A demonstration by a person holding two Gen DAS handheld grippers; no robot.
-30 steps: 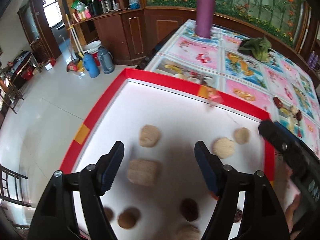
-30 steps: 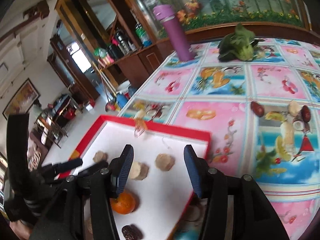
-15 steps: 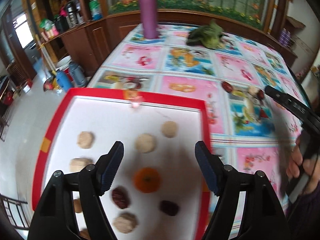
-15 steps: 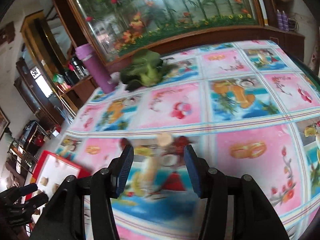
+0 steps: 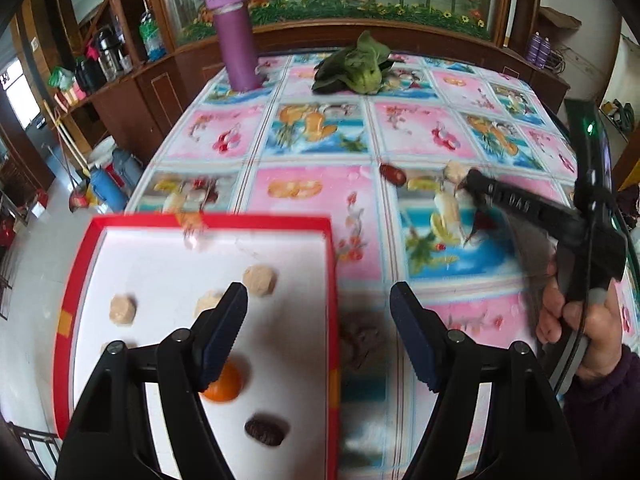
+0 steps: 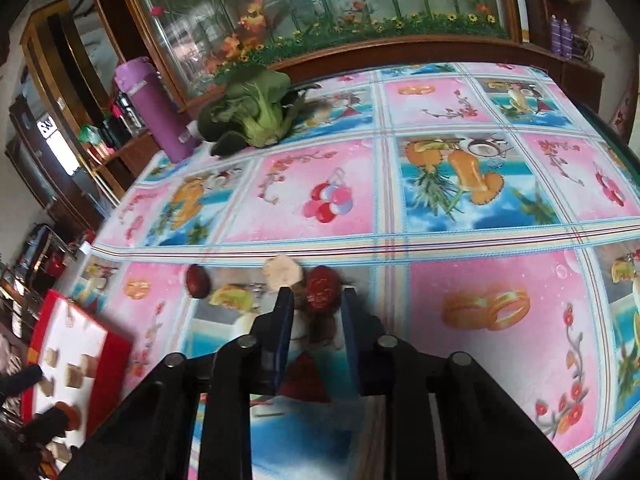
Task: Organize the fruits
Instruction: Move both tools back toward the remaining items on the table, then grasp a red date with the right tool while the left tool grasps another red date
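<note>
- Broadly, the surface wore a bright cloth printed with fruit pictures.
- A red-rimmed white tray sat at its near left corner, holding pale round pieces, an orange and a dark date.
- A leafy green vegetable and a purple flask stood at the far side.
- The left tongs hung wide apart over the tray's right rim, gripping nothing.
- The right tongs were narrowed around a red date on the cloth; contact was unclear.
- Just beside it lay a pale piece; another date lay further left.
</note>
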